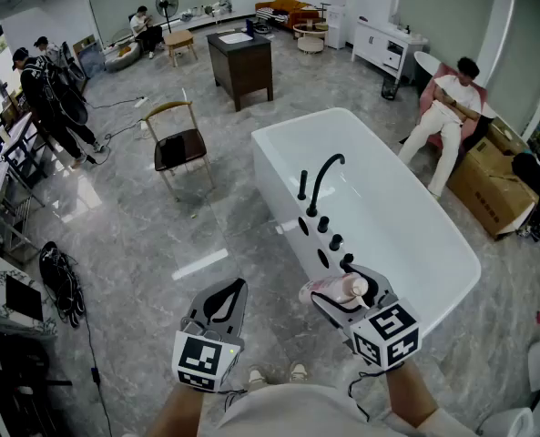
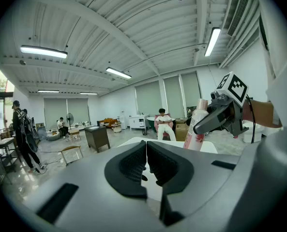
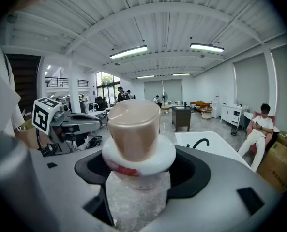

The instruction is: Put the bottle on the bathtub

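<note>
A white bottle [image 1: 336, 289] with a beige cap and a pink label lies sideways in my right gripper [image 1: 341, 297], which is shut on it, just off the near end of the white bathtub [image 1: 433, 244]. In the right gripper view the bottle [image 3: 136, 139] fills the middle, cap towards the camera, between the jaws. My left gripper [image 1: 226, 300] hangs over the floor left of the tub, shut with nothing in it; its pads [image 2: 133, 166] meet. From the left gripper view the bottle [image 2: 196, 124] and right gripper [image 2: 224, 114] show at the right.
A black faucet [image 1: 321, 182] and a row of black knobs [image 1: 329, 235] stand on the tub's left rim. A wooden chair [image 1: 178, 144] and a dark cabinet [image 1: 241, 60] are farther off. A person [image 1: 444, 107] sits beyond the tub beside cardboard boxes [image 1: 493, 185]. Cables [image 1: 62, 280] lie at left.
</note>
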Available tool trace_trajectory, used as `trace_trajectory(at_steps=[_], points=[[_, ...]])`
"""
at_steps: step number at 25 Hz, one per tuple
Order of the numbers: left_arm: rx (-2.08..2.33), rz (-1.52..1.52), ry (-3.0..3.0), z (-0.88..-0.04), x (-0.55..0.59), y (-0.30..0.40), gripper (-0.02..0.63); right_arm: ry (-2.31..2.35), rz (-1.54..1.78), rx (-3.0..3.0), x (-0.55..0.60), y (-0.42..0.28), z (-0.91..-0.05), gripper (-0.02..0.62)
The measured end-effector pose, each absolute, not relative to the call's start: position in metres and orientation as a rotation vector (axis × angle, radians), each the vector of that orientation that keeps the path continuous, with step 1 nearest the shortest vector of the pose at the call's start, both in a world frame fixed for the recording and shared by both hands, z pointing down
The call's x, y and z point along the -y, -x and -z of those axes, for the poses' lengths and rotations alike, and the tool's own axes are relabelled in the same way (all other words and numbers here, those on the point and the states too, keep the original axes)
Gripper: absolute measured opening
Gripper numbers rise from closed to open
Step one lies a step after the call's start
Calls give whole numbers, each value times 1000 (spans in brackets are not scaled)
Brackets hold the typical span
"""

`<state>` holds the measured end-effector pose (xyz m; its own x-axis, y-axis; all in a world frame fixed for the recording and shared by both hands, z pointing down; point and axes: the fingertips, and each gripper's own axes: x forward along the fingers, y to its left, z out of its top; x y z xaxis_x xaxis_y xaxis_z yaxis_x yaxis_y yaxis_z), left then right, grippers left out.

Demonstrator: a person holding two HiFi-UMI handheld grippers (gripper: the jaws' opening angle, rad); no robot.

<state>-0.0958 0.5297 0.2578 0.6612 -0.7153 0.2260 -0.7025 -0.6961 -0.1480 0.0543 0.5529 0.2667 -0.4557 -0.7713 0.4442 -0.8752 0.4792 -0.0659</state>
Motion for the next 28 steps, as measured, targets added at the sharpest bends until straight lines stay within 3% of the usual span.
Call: trace_trajectory(at_steps=[28], points=[[-1272,401,2779,-268,-510,35,20,-1303,-376,2341,-533,-123,-296,356]])
